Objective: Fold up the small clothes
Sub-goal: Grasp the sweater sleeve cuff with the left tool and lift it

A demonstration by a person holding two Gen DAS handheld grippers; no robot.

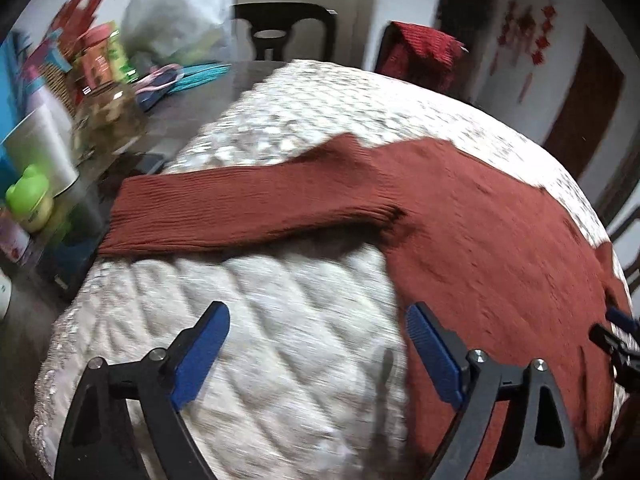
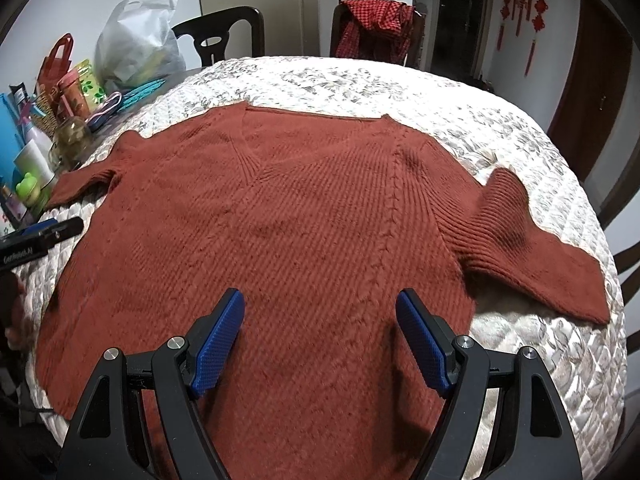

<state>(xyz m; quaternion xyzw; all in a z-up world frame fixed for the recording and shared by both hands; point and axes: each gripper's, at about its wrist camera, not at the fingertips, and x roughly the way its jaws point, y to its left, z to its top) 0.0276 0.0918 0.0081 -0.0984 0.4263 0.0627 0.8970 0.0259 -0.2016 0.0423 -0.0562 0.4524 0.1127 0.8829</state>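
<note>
Rust sweater (image 2: pixel 304 216) flat on quilt (image 2: pixel 520 128); hem cut off by frame.

- Rust-red knit sweater (image 2: pixel 304 216), V-neck facing up, lies flat across the frame's centre.
- Its body is unfolded.
- Both ribbed sleeves stretch outward, toward frame left and lower right.

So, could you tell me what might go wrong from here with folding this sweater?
The left sleeve reaches to the quilt's edge beside the crowded bottles and the glass jar; a sweep of the left gripper there could knock them over. Both the left gripper and the right gripper are open and empty, so any fold still needs a clean pinch. The thick rust-red sweater may bunch, leaving the right sleeve crooked.
</note>
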